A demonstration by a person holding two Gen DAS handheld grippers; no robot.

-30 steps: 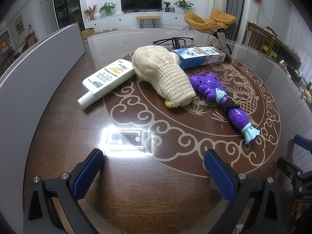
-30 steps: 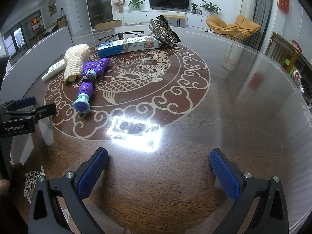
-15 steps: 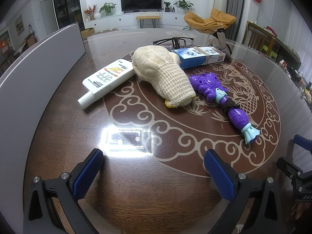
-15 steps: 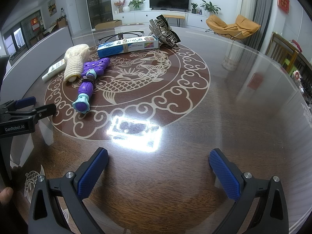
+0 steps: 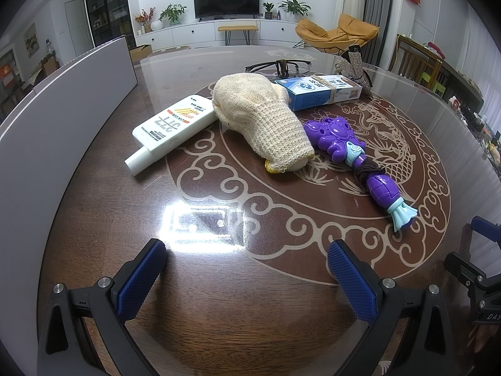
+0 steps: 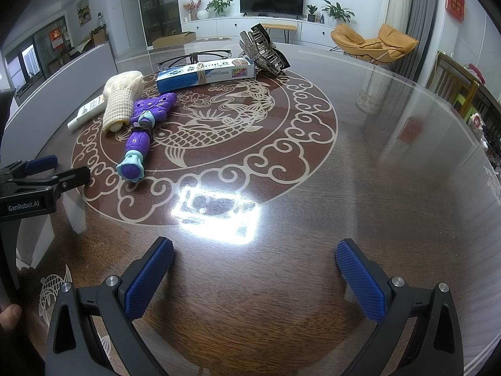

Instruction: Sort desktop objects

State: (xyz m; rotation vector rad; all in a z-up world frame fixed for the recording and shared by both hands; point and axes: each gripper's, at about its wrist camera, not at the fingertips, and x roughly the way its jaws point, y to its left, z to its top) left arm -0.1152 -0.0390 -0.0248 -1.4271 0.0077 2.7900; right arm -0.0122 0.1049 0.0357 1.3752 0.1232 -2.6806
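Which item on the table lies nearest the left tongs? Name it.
The purple toy: its pale blue end points toward the left tongs, closer than the white bottle or knitted mitt.

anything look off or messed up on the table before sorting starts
Nothing spilled or broken. The odd bits: the knitted mitt lies partly over the white tube, a dark hair tie is wound round the purple toy, and a rubber band circles the blue box. Both grippers hang open and empty.

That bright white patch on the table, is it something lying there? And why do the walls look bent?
Left wrist view: the patch is lamp glare on the glossy table, nothing lying there. Right wrist view: same glare, stronger; the fisheye lens curves straight edges and blackens the corners.
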